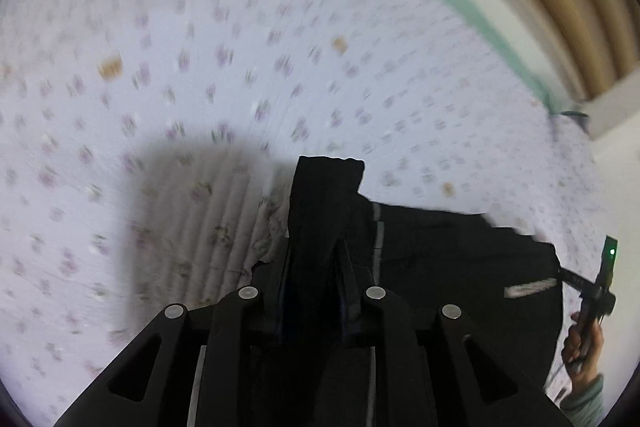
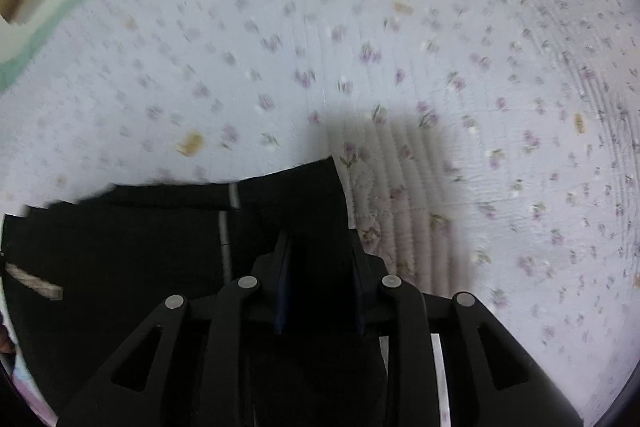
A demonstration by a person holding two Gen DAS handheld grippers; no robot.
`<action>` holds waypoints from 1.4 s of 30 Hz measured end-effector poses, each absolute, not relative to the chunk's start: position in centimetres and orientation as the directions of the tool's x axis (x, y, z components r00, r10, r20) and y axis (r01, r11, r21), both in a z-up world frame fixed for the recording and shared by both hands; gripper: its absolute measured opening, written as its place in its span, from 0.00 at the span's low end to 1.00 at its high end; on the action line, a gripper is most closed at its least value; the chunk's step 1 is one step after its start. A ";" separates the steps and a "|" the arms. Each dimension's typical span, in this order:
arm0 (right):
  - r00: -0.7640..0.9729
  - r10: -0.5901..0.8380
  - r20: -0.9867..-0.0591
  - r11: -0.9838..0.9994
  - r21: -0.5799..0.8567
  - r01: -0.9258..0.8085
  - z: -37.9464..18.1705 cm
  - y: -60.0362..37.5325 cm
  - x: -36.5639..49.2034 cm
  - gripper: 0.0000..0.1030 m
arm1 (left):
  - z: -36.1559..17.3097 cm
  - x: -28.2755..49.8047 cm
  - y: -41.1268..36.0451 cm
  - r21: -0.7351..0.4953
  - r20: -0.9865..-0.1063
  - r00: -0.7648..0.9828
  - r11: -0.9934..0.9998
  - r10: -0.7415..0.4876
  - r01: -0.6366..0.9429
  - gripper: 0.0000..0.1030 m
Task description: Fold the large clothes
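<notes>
So at this point I had the black garment [image 1: 420,255] pinched at two corners. My left gripper [image 1: 316,259] had its jaws narrowed down on a bunched fold of the dark cloth in the lower middle of the left wrist view, with a flap of it sticking up past the fingertips. My right gripper [image 2: 320,247] was doing the same in the lower middle of its own view, clamped narrow on the other corner. The rest of the garment stretched between the two: off to the lower right in the left view, off to the lower left in the right view, hanging over the floral quilt [image 1: 200,47]. The background was pretty smeared, so details on the quilt were hard to read.

What worried me: both grips were on thick, bunched wads and not flat edges, so a layer could slide out and I'd end up holding only half the thickness. Also, if one hand got ahead of the other, the cloth between them would sag or twist and the fold would land crooked. My other hand [image 1: 584,347] showed at the far right edge, well apart, so pulling too wide could yank a corner free.
</notes>
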State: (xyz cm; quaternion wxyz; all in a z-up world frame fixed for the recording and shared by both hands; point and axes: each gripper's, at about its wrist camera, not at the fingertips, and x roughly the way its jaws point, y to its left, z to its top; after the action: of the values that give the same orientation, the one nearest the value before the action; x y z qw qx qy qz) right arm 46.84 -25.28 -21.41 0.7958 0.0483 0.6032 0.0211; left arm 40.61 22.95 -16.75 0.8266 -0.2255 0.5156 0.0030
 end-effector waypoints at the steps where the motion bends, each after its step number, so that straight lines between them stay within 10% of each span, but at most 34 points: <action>1: 0.309 0.109 -0.945 0.993 0.119 0.014 -19.6 -25.4 45.9 0.30 | -15.8 40.1 23.2 -0.366 -0.849 0.479 0.902 -0.222 -0.231 0.35; 5: 0.433 0.166 -0.886 0.986 0.155 -0.061 -12.8 -24.3 40.7 0.64 | -9.5 35.5 20.9 -0.245 -0.821 0.556 0.959 -0.129 -0.139 0.51; 18: 0.362 0.160 -0.919 0.961 0.061 -0.270 -14.4 -12.2 28.3 0.64 | -14.3 28.0 4.0 -0.307 -0.847 0.407 0.939 -0.343 0.152 0.57; 25: 0.271 0.118 -0.955 0.960 0.040 -0.278 -22.0 -11.7 28.4 0.63 | -20.3 30.1 3.9 -0.275 -0.903 0.327 0.960 -0.279 0.062 0.57; 37: 0.383 0.242 -0.891 0.953 0.143 -0.269 -13.3 -12.7 34.0 0.64 | -11.8 35.9 7.5 -0.352 -0.819 0.456 0.932 -0.349 0.083 0.57; 42: 0.233 0.235 -0.944 0.965 0.198 -0.171 -19.9 -12.5 39.8 0.64 | -19.8 42.0 10.1 -0.394 -0.894 0.280 0.912 -0.351 -0.114 0.57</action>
State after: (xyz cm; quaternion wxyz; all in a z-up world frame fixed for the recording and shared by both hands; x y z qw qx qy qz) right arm 39.76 -12.46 -19.94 0.7847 0.0263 0.6056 0.1295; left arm 42.03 10.06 -19.82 0.7757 -0.1954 0.5953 -0.0762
